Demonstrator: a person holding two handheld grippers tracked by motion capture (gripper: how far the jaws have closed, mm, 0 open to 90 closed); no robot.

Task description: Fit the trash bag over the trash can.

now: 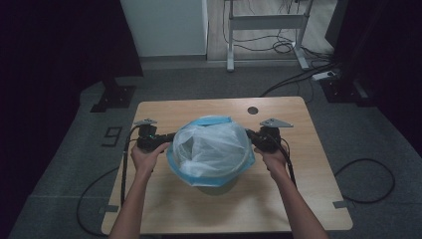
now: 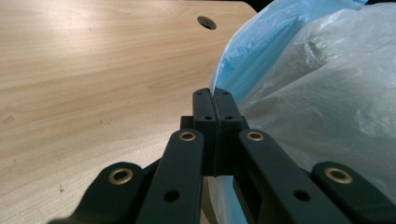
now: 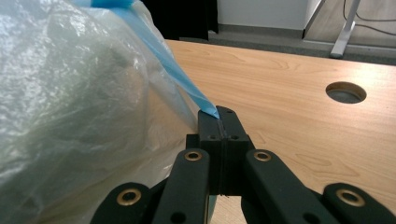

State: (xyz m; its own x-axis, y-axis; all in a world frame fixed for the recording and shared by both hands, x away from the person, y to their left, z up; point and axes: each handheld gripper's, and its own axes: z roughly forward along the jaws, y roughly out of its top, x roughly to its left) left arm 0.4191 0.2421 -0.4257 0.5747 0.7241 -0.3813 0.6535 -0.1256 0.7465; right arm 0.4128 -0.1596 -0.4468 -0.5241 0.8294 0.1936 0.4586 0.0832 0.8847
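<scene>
A clear plastic bag (image 1: 211, 149) with a blue rim is held spread above the wooden table (image 1: 164, 112), a round pale shape inside it. My left gripper (image 1: 166, 137) is shut on the bag's left edge; its own view has the jaws pressed together (image 2: 215, 95) with blue film (image 2: 247, 60) pinched between them. My right gripper (image 1: 251, 135) is shut on the bag's right edge, and in its own view the blue rim (image 3: 187, 86) runs into the tip of the jaws (image 3: 218, 113). A hand holds each gripper.
A round cable hole (image 1: 253, 110) lies in the table's far side, also in the left gripper view (image 2: 206, 22) and right gripper view (image 3: 345, 92). Cables (image 1: 366, 179) trail on the grey floor. A desk frame (image 1: 266, 30) stands behind the table.
</scene>
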